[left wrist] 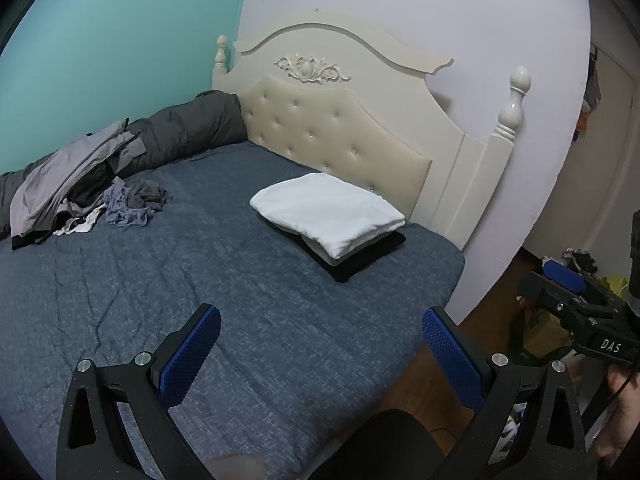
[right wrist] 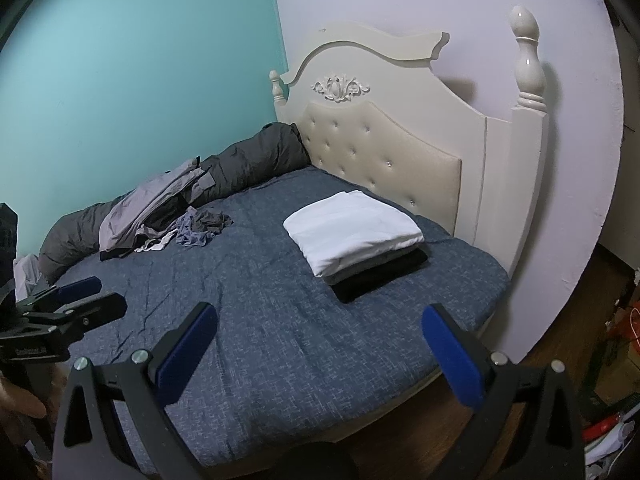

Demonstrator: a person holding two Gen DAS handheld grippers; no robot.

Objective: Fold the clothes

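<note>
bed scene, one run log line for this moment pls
left gripper: open, empty | right gripper: open, empty | folded stack: near headboard | unfolded clothes pile: far side | bed

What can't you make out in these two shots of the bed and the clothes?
- Unfolded pile: both views show overlapping garments too tangled to count or identify.
- Folded stack: the white top piece covers the lower layers; only edges show.
- Floor clutter: cut off by the right wrist view's edge.
- Person: only a hand shows.
</note>
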